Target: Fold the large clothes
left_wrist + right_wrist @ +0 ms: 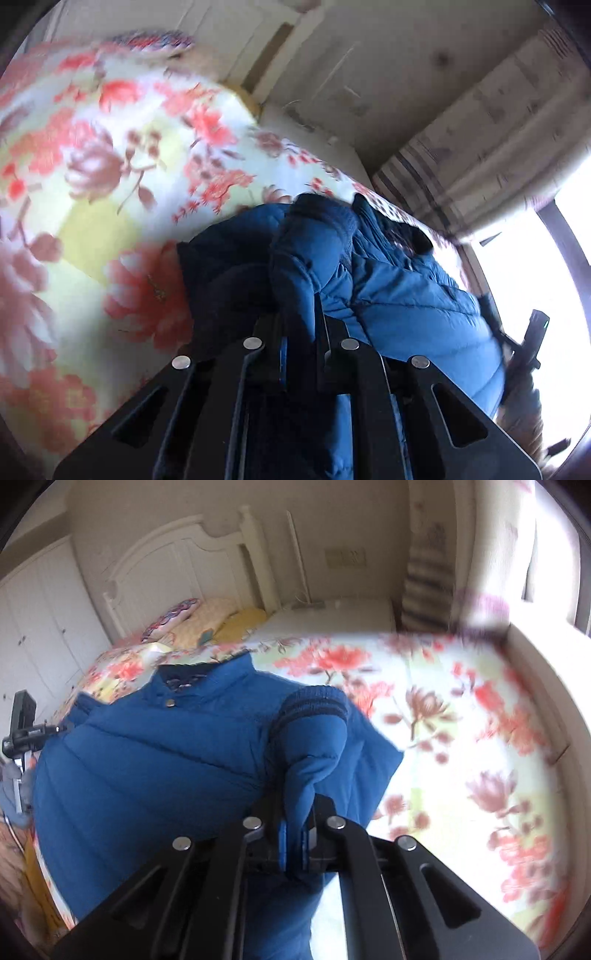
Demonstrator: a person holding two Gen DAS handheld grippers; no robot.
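Observation:
A blue puffer jacket [147, 768] lies on a floral bedspread [461, 716], collar toward the headboard. My right gripper [295, 808] is shut on one sleeve [314, 738], whose ribbed cuff stands above the jaws. My left gripper [299, 325] is shut on the other sleeve [306, 258] of the jacket [406, 295], lifted off the bedspread [110, 166]. The other gripper [528, 347] shows at the right edge of the left wrist view and at the left edge of the right wrist view [22, 723].
A white headboard [177, 565] and pillows [207, 620] are at the bed's far end. A white wardrobe [37, 627] stands left, a white nightstand [332, 616] beside the bed. Curtains [498, 140] and a bright window [546, 295] are on the right.

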